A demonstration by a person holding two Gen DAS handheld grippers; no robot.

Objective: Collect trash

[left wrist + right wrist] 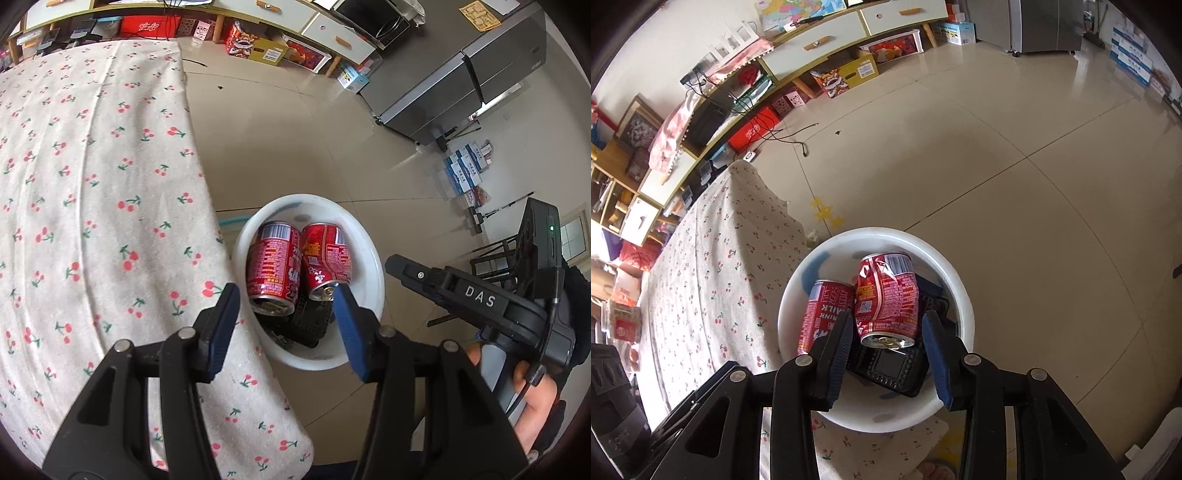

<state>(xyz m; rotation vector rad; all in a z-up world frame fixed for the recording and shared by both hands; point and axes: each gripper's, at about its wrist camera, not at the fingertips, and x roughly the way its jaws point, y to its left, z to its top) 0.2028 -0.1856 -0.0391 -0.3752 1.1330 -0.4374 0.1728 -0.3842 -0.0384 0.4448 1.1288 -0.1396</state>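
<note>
I see both tools part-open and empty: right tool over the bin, cans at its twelve; left tool above the surface edge.

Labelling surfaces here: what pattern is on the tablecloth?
Red cherries with green stems on off-white cloth; the tablecloth shows best in the left wrist view.

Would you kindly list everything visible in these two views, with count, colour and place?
bin: one, white, on the floor beside the table
cans: two, red, lying in the bin, one dented
black item: one, under the cans; cannot tell what
tablecloth: one, cream with red cherries, over the table
fridge: one, grey, far side
cabinet: one, white and wood, by the wall
boxes: several, blue and white, on the floor
left gripper: jaws open, empty
right gripper: jaws open above the bin
</note>
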